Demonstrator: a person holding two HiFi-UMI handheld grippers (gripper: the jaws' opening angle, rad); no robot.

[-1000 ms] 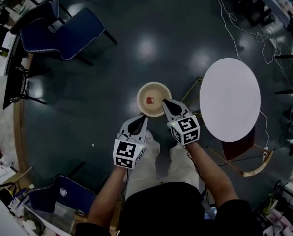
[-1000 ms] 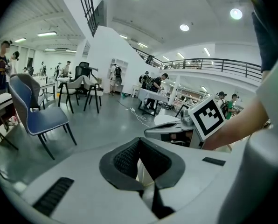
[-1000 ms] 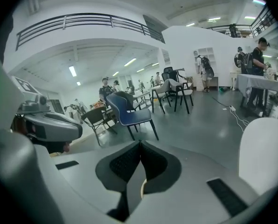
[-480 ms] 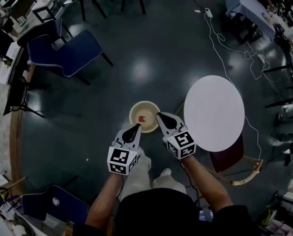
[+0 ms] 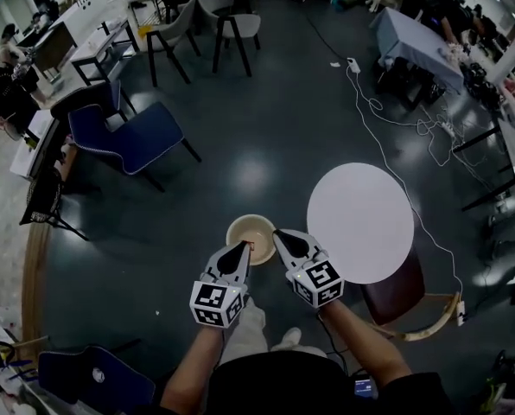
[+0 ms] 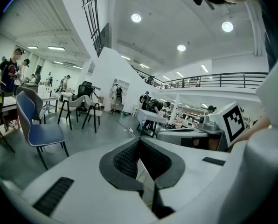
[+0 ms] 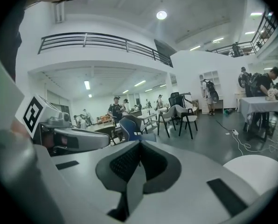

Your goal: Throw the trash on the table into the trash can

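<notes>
Your trash can is cream, the floor dark, the round worktop white, a chair blue; left gripper and right gripper carry black-and-white square markers.

Large open-plan laboratory and office hall, two storeys high. A glossy dark floor carries scattered seating, including a blue chair and grey chairs, a row of desks with monitors, a cloth-covered table and a round white table. A power strip and loose white cable lie on the floor. Recessed ceiling lights and a railed mezzanine run overhead; several people stand at crowded workbenches
</notes>
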